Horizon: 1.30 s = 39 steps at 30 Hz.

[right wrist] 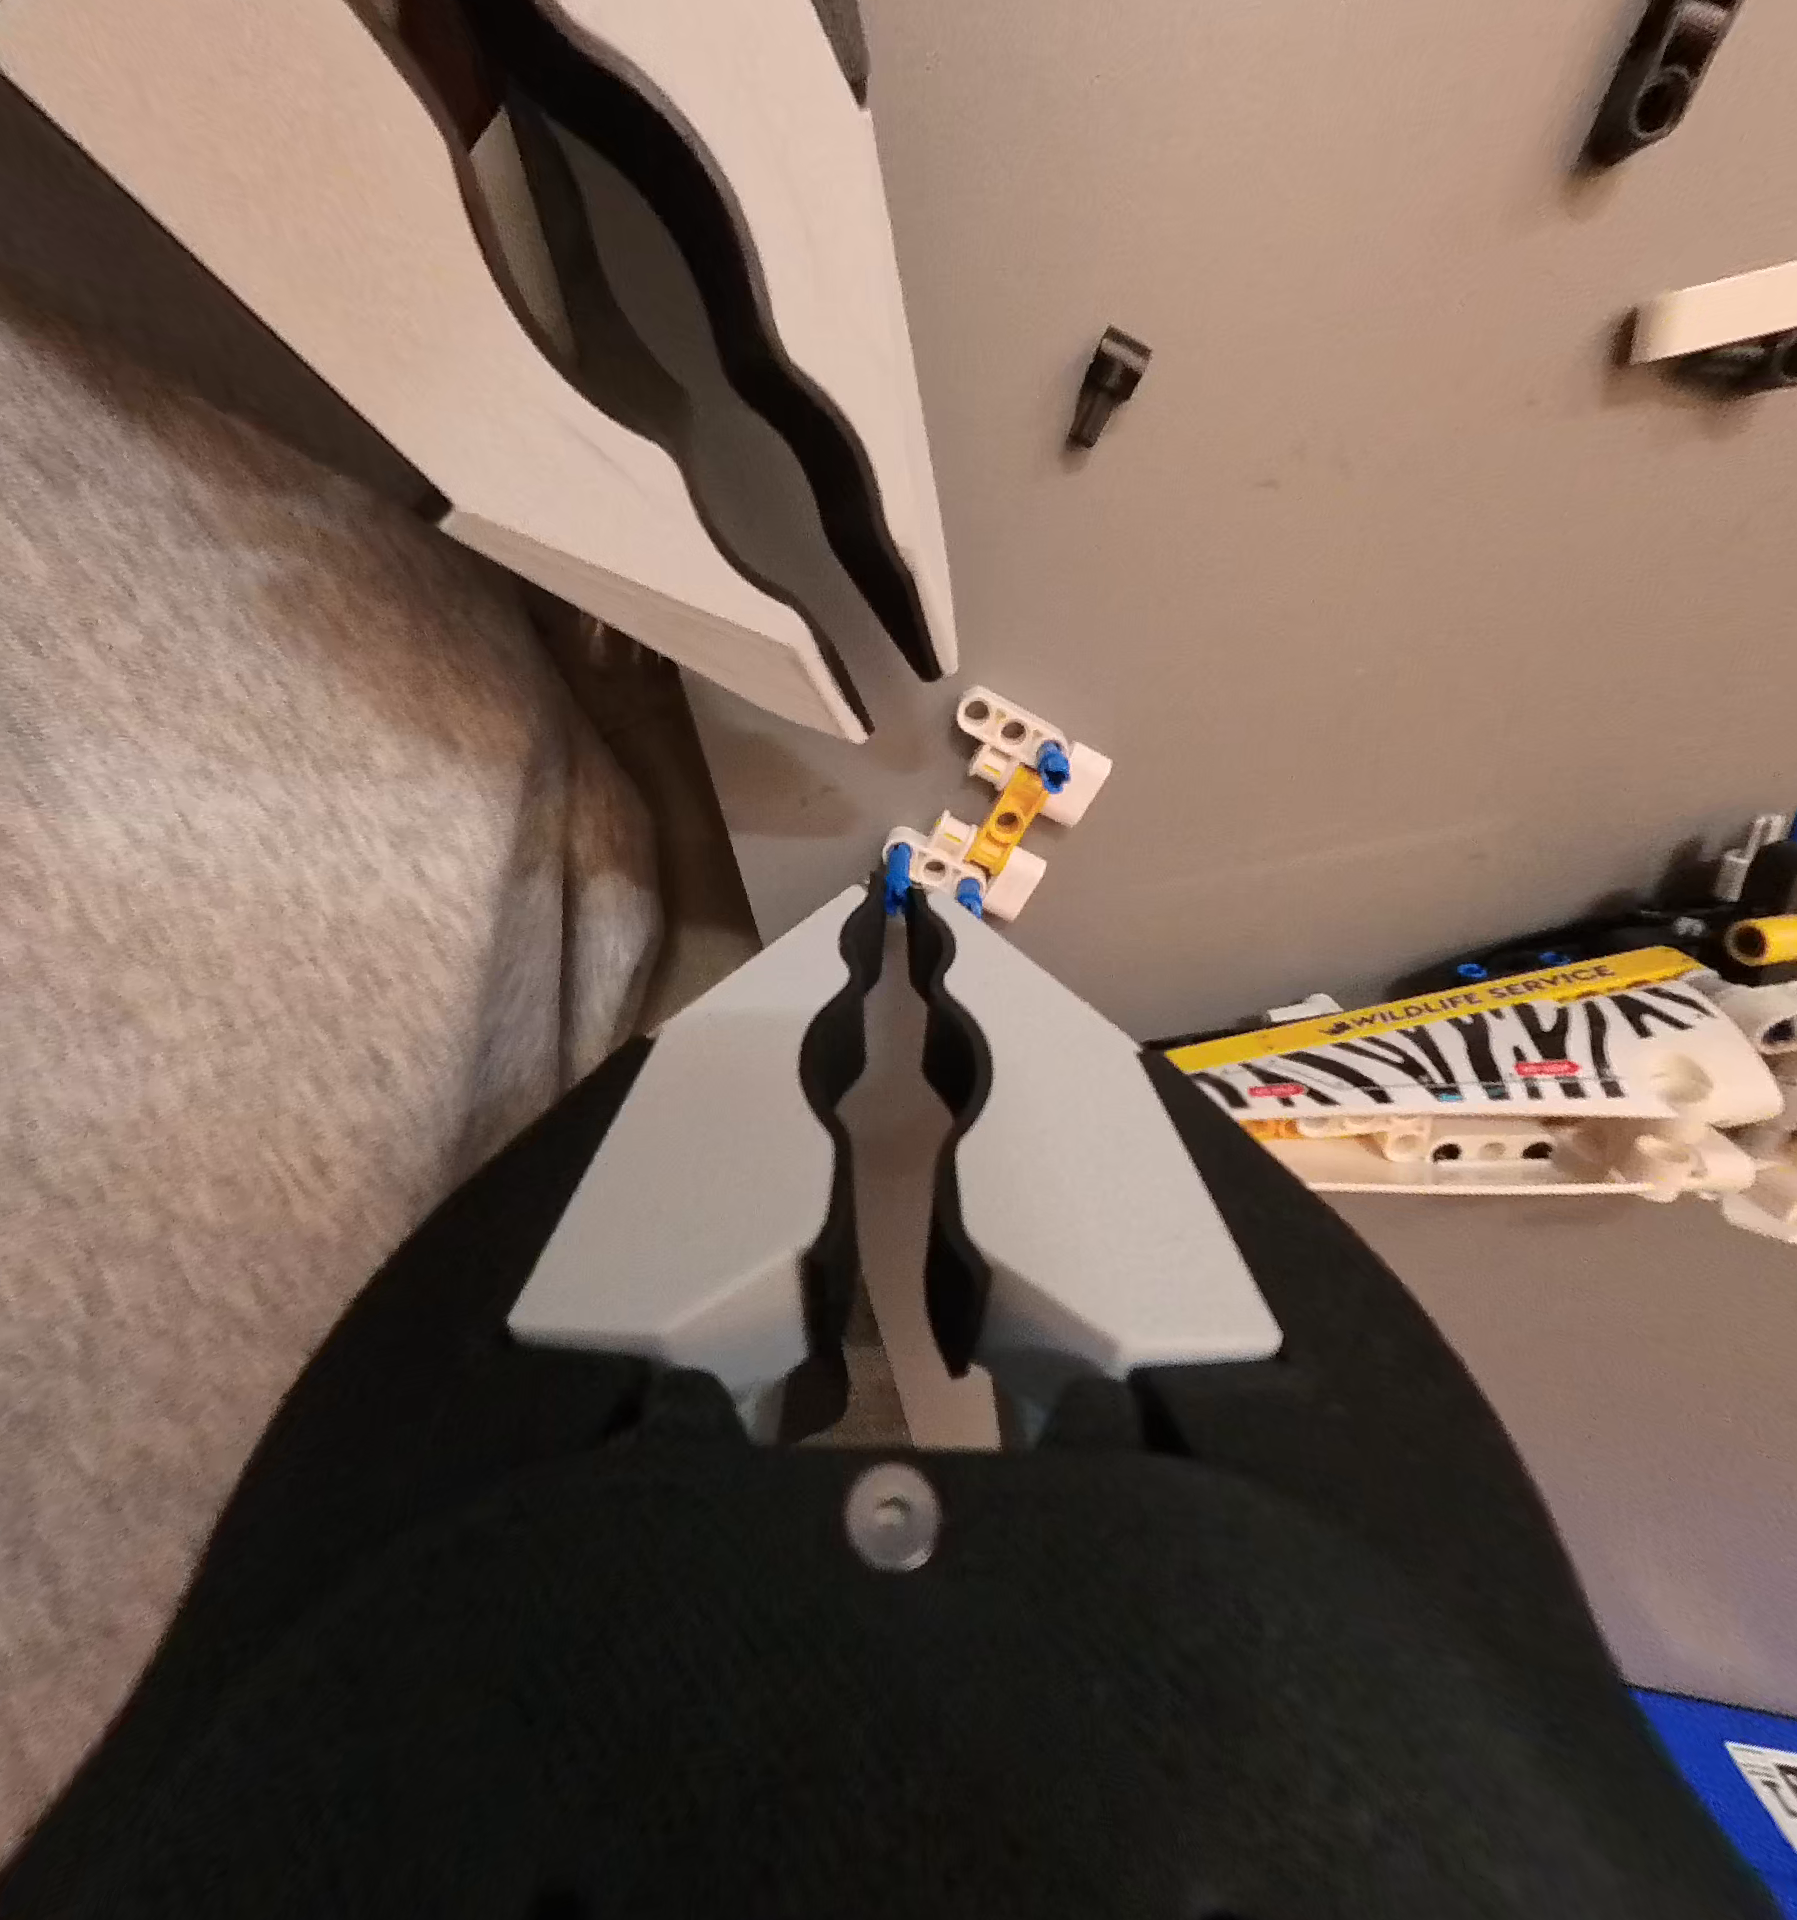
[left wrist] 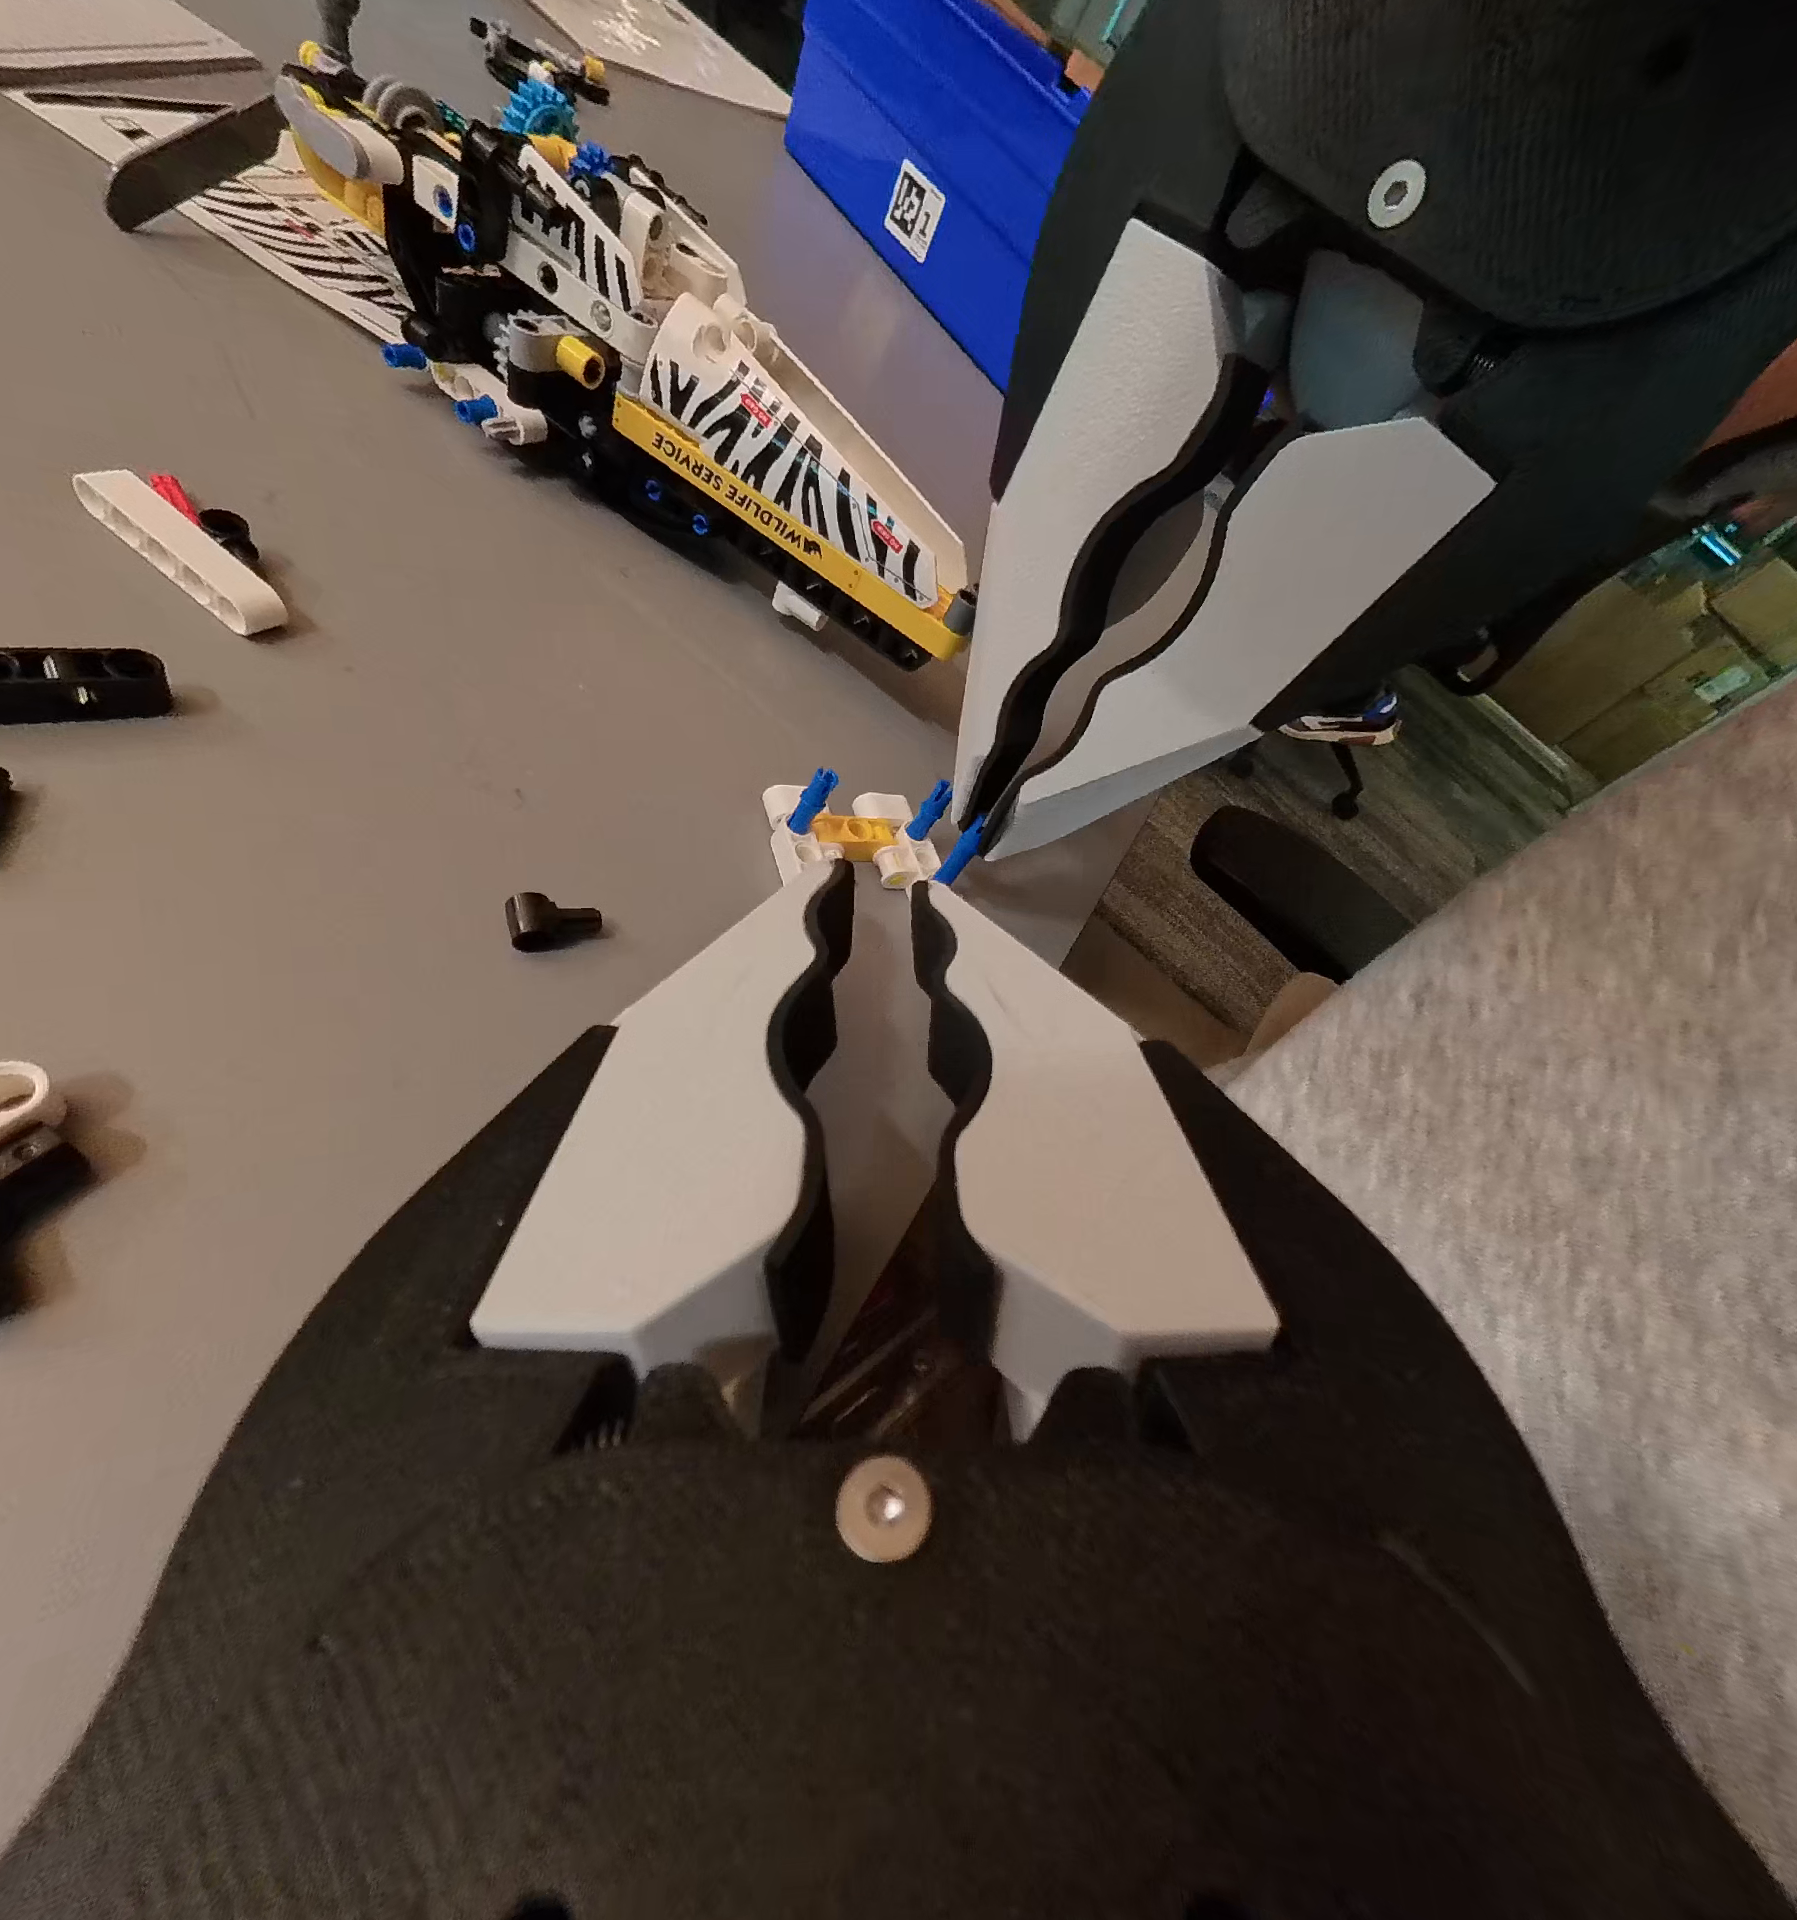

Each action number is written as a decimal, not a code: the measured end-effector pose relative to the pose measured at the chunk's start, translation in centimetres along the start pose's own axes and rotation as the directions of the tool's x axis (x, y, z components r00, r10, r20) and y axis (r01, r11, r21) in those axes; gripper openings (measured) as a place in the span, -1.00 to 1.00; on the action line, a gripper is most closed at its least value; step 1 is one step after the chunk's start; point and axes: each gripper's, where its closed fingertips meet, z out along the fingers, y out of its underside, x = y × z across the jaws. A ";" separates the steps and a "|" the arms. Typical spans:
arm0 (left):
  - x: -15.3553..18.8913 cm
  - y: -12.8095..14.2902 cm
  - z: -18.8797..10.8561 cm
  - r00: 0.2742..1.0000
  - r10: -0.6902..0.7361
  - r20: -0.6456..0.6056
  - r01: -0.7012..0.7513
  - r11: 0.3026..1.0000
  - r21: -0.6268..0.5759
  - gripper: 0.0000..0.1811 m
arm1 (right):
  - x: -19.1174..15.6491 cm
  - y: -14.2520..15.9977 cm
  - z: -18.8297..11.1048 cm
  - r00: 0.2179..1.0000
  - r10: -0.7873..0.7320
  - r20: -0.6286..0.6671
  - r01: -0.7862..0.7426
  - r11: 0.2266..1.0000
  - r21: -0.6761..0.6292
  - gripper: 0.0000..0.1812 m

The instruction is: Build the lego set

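At nine o'clock in the left wrist view, loose parts lie scattered on the grey surface (left wrist: 406, 790): a black beam (left wrist: 47, 684), a white beam (left wrist: 182, 549) and a small black connector (left wrist: 551, 921). They look spread out so each can be picked singly. Toward eleven o'clock rests the zebra-striped helicopter model (left wrist: 665, 395), parked clear of the working spot, with a blue bin (left wrist: 925, 177) behind it at twelve.

At the centre sits the small sub-assembly (left wrist: 858, 831), white connectors joined by a yellow piece and carrying blue pins. The left gripper (left wrist: 881, 896) is slightly parted, its tips just beside the assembly's near edge. From the right wrist view it seems not to be clamping anything, and it probably steadies or blocks the piece against sliding.

At one o'clock the right gripper (left wrist: 982, 836) comes in steeply, closed on a blue pin (left wrist: 961, 850) at the assembly's corner. This pinch on the pin's free end suits pressing it into its hole. The grey fabric (left wrist: 1548, 1143) at three o'clock is likely the person's clothing.
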 end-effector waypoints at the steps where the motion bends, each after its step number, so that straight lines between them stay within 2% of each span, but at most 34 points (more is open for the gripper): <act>1: 0.0 0.0 0.0 1.000 0.001 0.000 -0.001 1.000 0.000 -0.91 | 0.1 0.0 0.0 1.000 -0.001 0.000 0.001 1.000 0.000 -0.98; 8: 0.0 0.0 0.0 1.000 -0.006 -0.004 0.006 1.000 0.001 -0.93 | 0.0 0.1 0.8 0.999 -0.052 0.002 0.052 0.998 -0.038 -0.98; 13: 0.0 0.0 0.0 1.000 -0.011 -0.008 0.011 1.000 0.004 -0.92 | 0.0 0.0 0.8 0.999 -0.036 0.008 0.036 0.999 -0.017 -0.98; 19: 0.1 -0.2 -0.1 1.000 -0.024 -0.017 0.024 1.000 0.016 -0.91 | 0.2 -0.2 0.7 0.996 -0.062 -0.058 0.063 0.998 0.016 -0.97; 25: -0.1 -0.8 -0.6 0.999 -0.048 -0.025 0.049 0.998 0.041 -0.88 | 0.9 -0.9 -0.6 0.996 -0.007 -0.084 0.020 0.989 0.148 -0.68; 27: -0.6 -1.9 -1.7 0.998 -0.062 -0.015 0.063 0.994 0.088 -0.89 | 1.3 -1.0 -1.1 0.996 0.020 -0.088 -0.002 0.979 0.202 -0.67; 29: -2.6 -3.2 -3.6 0.995 -0.064 0.075 0.053 0.988 0.147 -0.90 | 1.8 -1.2 -1.6 0.994 0.037 -0.104 -0.009 0.967 0.255 -0.66; 32: -7.5 -3.8 -6.7 0.948 -0.055 0.315 0.003 0.986 0.164 -0.90 | 1.9 -1.6 -2.1 0.993 0.052 -0.104 -0.015 0.944 0.329 -0.71; 34: -9.6 -3.3 -7.7 0.912 -0.064 0.405 0.016 0.993 0.119 -0.89 | 1.8 -1.7 -2.2 0.995 0.056 -0.086 -0.021 0.933 0.359 -0.78; 35: -10.3 -3.0 -7.9 0.898 -0.067 0.434 0.031 0.996 0.089 -0.95 | 1.7 -1.7 -2.3 0.995 0.056 -0.083 -0.021 0.929 0.369 -0.78; 39: -11.8 -1.4 -7.8 0.849 -0.019 0.528 0.051 0.998 -0.045 -1.00 | 1.4 -1.7 -2.5 0.994 0.044 -0.095 -0.003 0.918 0.396 -0.80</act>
